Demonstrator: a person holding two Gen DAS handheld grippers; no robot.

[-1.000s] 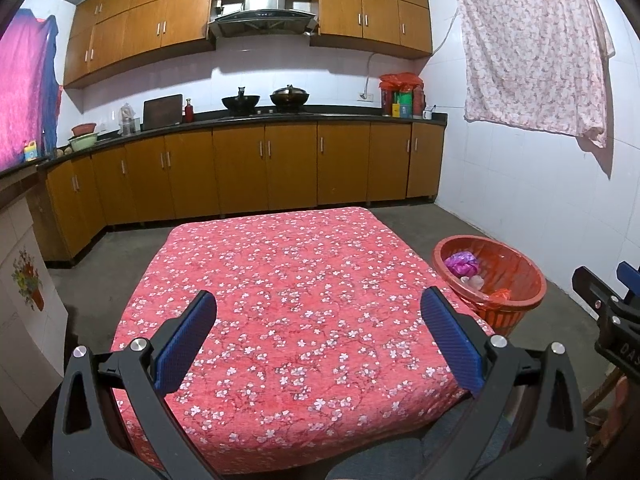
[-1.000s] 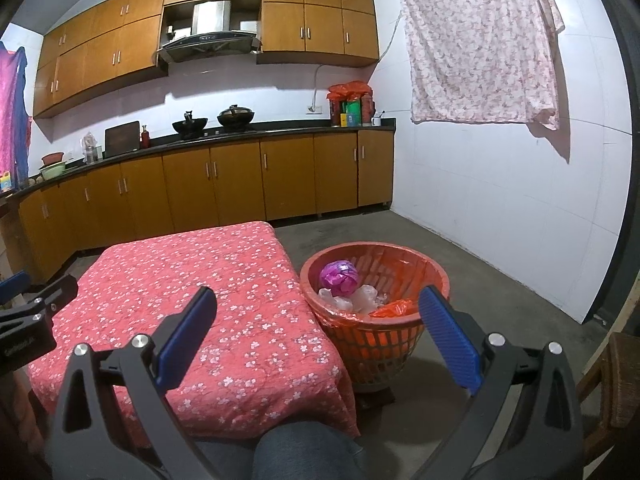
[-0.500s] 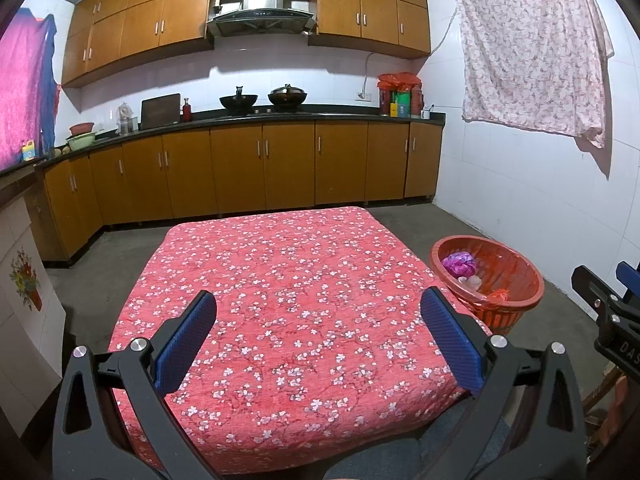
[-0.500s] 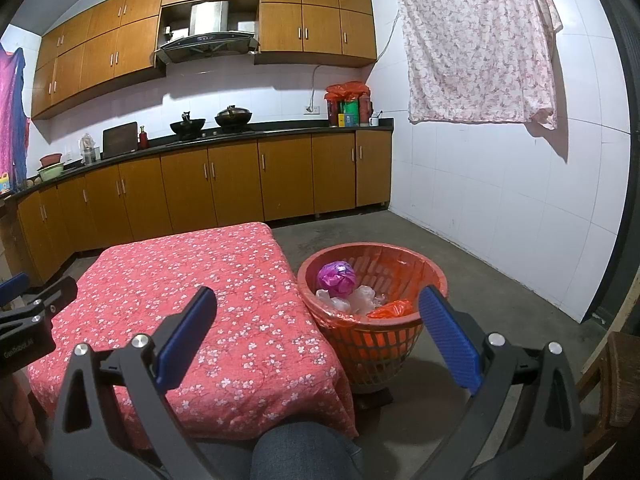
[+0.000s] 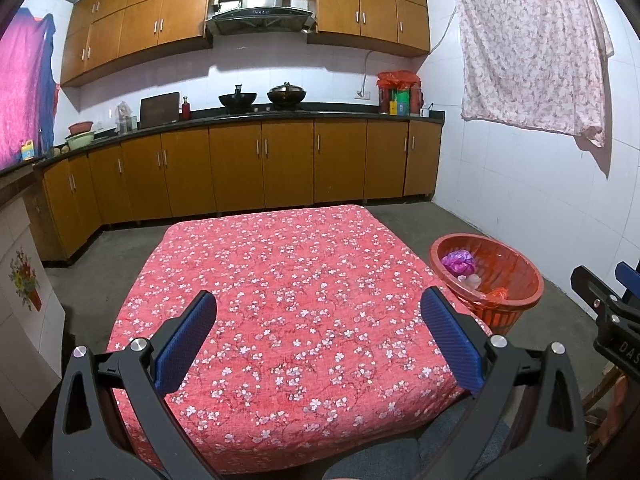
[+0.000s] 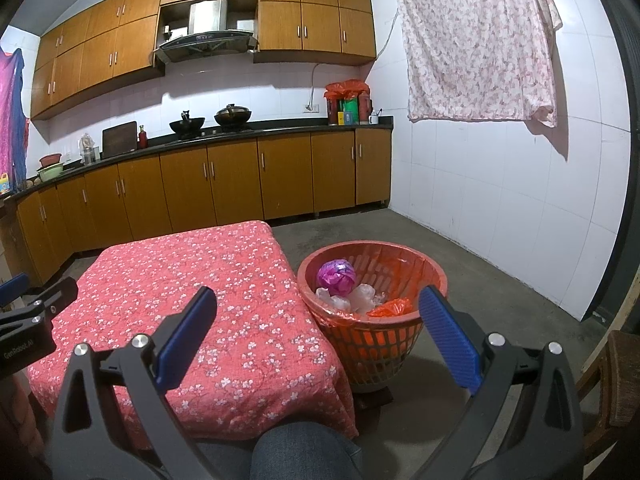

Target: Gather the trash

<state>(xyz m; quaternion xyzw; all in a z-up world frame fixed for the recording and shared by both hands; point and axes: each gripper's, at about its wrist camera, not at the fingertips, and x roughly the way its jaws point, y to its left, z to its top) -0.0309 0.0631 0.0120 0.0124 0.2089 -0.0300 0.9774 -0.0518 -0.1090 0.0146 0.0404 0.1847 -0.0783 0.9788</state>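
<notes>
An orange-red basket [image 6: 372,344] [image 5: 516,312] stands on the floor right of the table. It holds a purple crumpled ball [image 6: 337,275] [image 5: 458,262], clear plastic wads [image 6: 352,298] and an orange scrap [image 6: 390,307]. The table [image 5: 304,300] [image 6: 192,288] wears a red cloth with white flowers; I see no trash on it. My left gripper [image 5: 318,340] hovers open above the table's near half, nothing between its blue pads. My right gripper [image 6: 316,336] is open and empty, near the table's right corner and the basket.
Wooden cabinets [image 5: 260,168] and a dark counter with two woks [image 5: 260,98] run along the back wall. A floral cloth [image 6: 480,44] hangs on the white tiled right wall. A knee in jeans [image 6: 304,456] shows below. A wooden chair [image 6: 616,376] stands at far right.
Both views have drifted only slightly; the basket and its trash sit as before. Both grippers stay open and empty.
</notes>
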